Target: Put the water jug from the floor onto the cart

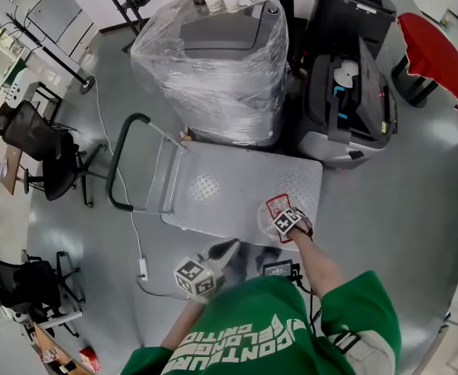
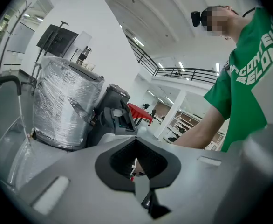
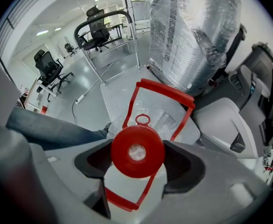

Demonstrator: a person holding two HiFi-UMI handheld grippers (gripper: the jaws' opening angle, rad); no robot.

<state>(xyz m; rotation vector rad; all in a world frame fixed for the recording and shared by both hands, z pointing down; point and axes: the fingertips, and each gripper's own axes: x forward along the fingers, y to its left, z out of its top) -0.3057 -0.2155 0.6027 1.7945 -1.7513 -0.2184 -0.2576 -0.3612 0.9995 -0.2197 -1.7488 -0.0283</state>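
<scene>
Head view hid most of the water jug (image 1: 274,208) under the marker cube of the right gripper (image 1: 289,223). Only its clear body and red frame showed, at the 5 o'clock corner of the cart (image 1: 245,178) deck. Whether it touched the deck, I couldn't tell. It stood upright, long axis vertical, its red cap (image 3: 137,151) uppermost and clamped between the right fingers. The left gripper (image 2: 136,161) had its fingers pressed together on nothing.

Clear water jug (image 3: 138,151), red cap and carry frame, upright over grey cart's (image 1: 213,187) near edge
</scene>
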